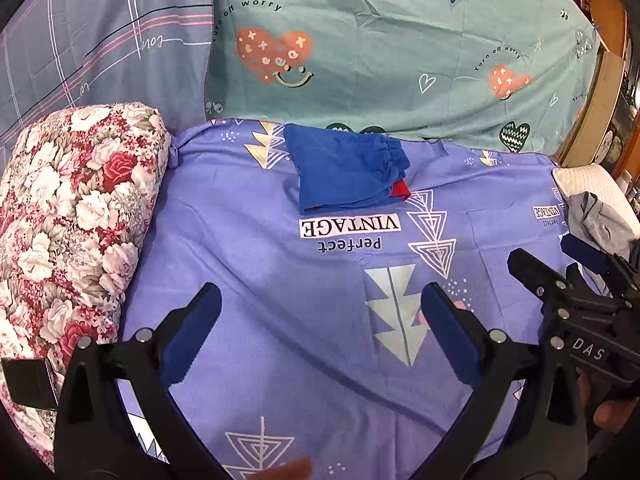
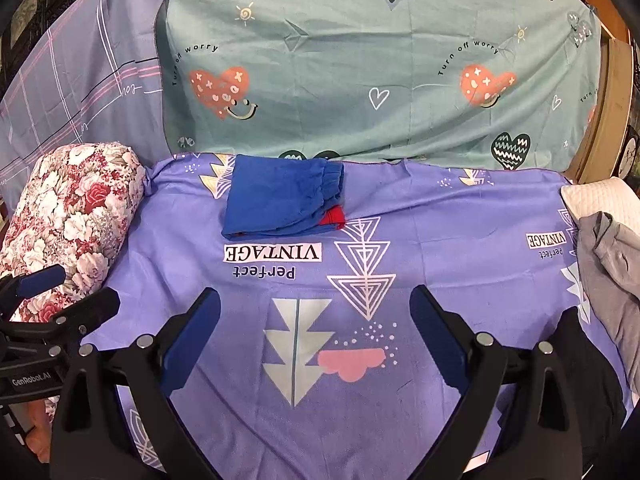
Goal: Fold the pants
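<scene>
A folded pair of blue pants (image 1: 344,170) with a red patch at one corner lies on the purple printed cloth (image 1: 280,280), near its far edge; it also shows in the right wrist view (image 2: 280,200). My left gripper (image 1: 320,308) is open and empty, hovering over the cloth well short of the pants. My right gripper (image 2: 316,308) is open and empty too, beside the left one; it shows at the right edge of the left wrist view (image 1: 560,264). A grey garment (image 2: 612,256) and a black garment (image 2: 588,376) lie heaped at the right.
A rolled floral quilt (image 1: 76,220) lies along the left of the purple cloth (image 2: 440,232). A teal heart-print sheet (image 1: 400,48) covers the bed beyond, with a grey plaid sheet (image 1: 100,40) at far left. A white pillow (image 2: 600,200) and wooden bed frame (image 1: 600,92) stand at right.
</scene>
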Motion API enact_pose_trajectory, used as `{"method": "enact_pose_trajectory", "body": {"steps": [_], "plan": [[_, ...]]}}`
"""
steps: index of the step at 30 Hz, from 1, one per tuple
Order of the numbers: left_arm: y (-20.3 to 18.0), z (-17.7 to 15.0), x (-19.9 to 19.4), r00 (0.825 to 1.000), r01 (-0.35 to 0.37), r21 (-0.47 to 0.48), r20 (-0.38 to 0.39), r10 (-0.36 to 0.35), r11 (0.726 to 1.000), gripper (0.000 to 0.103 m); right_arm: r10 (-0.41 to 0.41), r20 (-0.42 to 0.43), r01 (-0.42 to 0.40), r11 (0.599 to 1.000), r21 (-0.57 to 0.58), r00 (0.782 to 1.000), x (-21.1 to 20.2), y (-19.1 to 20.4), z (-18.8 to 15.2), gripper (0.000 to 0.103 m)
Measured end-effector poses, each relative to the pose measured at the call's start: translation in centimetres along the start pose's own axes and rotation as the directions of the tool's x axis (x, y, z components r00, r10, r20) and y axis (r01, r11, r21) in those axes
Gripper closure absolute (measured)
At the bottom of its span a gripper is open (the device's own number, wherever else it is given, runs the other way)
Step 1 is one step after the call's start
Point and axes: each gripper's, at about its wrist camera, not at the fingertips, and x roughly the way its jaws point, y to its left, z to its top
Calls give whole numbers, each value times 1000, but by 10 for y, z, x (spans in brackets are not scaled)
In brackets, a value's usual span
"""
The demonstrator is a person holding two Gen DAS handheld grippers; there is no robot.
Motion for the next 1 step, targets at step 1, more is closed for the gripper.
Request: {"method": "enact_pose_trajectory", "body": {"steps": [1], "plan": [[1,-2,1,1000,1,-4,-5,-1,1000,2,-2,-3,2,1000,2,1000,0,0,-2,7]]}}
